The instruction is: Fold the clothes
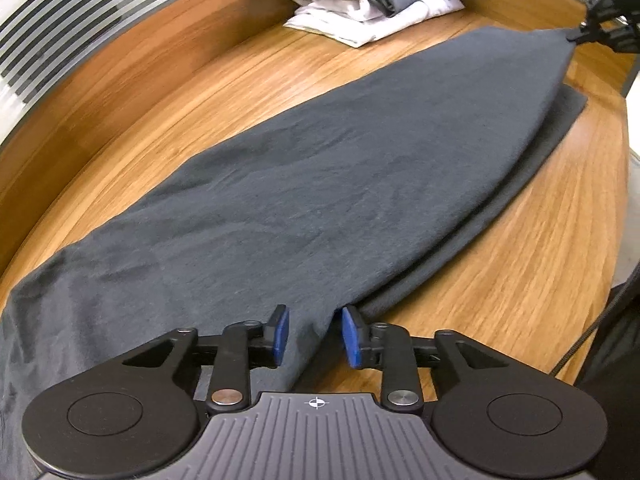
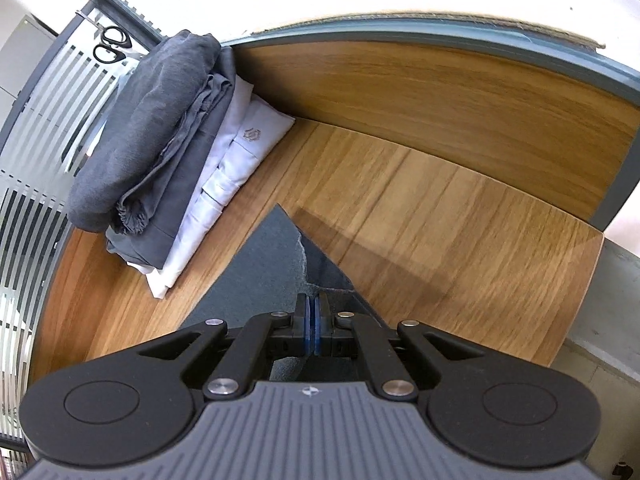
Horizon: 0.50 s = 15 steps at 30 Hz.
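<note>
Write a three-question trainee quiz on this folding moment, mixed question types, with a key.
1. True or false: the right gripper is shut on a corner of the dark grey garment.
2. Multiple choice: the left gripper is A) clamped on the white shirt, B) open, with the garment's edge between its blue pads, C) out of view.
3. Fill in: at the bottom of the stack of folded clothes on the wooden table lies a white ____.

Key: 1 true; 2 B; 3 shirt.
</note>
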### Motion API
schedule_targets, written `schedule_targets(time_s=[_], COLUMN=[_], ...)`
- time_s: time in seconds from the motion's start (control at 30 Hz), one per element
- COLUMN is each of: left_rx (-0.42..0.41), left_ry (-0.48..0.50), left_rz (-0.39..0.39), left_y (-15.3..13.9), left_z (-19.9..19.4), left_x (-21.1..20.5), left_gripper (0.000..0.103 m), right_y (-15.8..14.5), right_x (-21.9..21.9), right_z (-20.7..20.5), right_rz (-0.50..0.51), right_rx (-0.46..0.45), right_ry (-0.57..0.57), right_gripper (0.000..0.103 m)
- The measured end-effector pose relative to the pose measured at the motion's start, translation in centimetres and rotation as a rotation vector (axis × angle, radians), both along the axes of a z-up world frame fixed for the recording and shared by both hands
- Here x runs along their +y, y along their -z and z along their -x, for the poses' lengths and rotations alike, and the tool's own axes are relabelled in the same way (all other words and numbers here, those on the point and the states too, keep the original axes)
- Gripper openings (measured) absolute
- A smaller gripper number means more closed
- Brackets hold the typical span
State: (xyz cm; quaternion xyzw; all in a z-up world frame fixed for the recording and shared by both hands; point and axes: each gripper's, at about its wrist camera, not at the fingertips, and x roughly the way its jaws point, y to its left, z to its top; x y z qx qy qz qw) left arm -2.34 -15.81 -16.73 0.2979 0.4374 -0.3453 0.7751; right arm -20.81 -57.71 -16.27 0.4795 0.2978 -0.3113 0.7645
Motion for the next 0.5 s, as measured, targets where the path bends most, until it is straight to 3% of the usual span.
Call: schedule_targets(time_s=[0.13,0.17,0.2,0.23,0.5], left_rx=[-0.017,-0.027,-0.044,-0.056,-0.168], left_ry=[0.012,0.009,0.001,-0.005,-0.029], left_rz=[-0.037,-0.054,-0.064,-0.061,0.033], left_y=[0.9,1.2,1.3,1.3,-4.2], left_z=[-0.1,-0.1,-0.2,-0.4,-1.1], left_x=[-0.7,-0.9,-1.0,-0.9,0.3], left_gripper=[0.033,0.028,0.008,0.003,0.003], right_y=[-0.2,-0.2,-0.3,-0.3,-1.4], right_x=[-0.1,-0.1,-0.1,-0.1,0.1], right_z=[-0.2,-0.3,-0.3,-0.4,0.6], right_rz=[0.004,0.005,0.006,0.007,0.012], right_rx=[-0.004,-0.005,-0.006,-0.005,-0.027], right_ry=[0.0,0.0,0.0,-0.001,0.014], right_gripper=[0.002,0.002,0.002,0.002,0.002])
